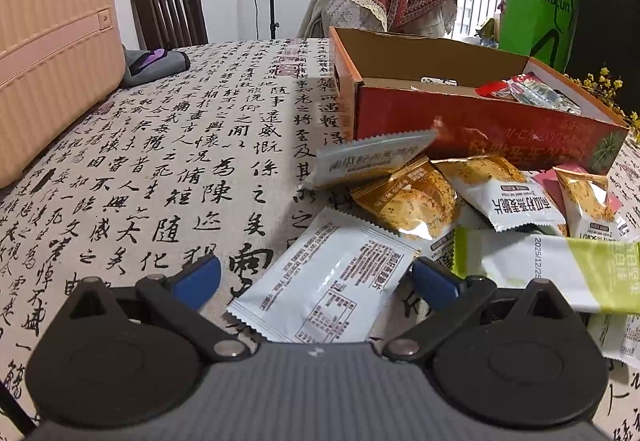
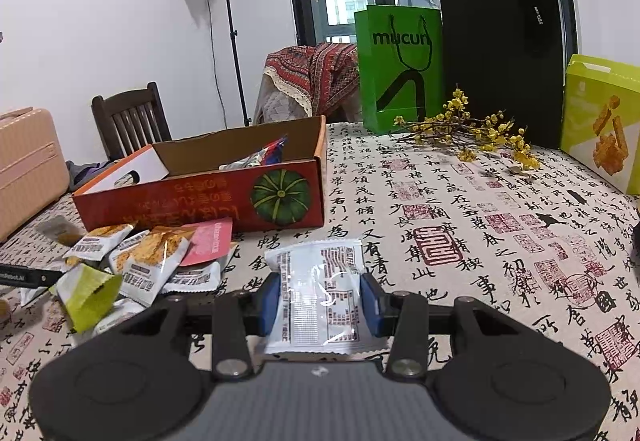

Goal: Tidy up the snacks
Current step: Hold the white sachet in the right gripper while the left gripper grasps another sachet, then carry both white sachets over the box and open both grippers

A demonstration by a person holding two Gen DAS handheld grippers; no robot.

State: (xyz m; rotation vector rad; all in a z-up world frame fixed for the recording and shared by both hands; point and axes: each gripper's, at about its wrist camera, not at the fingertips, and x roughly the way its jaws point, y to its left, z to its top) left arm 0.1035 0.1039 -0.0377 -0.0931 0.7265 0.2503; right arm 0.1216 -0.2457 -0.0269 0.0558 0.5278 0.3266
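Observation:
A red cardboard box (image 1: 480, 129) stands open on the table with a few snack packets inside; it also shows in the right wrist view (image 2: 200, 197). A pile of snack packets (image 1: 460, 197) lies in front of it, also seen in the right wrist view (image 2: 136, 261). My left gripper (image 1: 316, 279) is open, with a white snack packet (image 1: 324, 281) lying on the table between its fingers. My right gripper (image 2: 322, 299) is shut on a white snack packet (image 2: 316, 289), held above the table to the right of the pile.
A pink suitcase (image 1: 52, 57) lies at the table's left. A green bag (image 2: 400, 69), a black bag (image 2: 500, 61), a yellow-green snack box (image 2: 604, 121) and yellow flowers (image 2: 472, 129) stand at the back right. Chairs stand behind the table.

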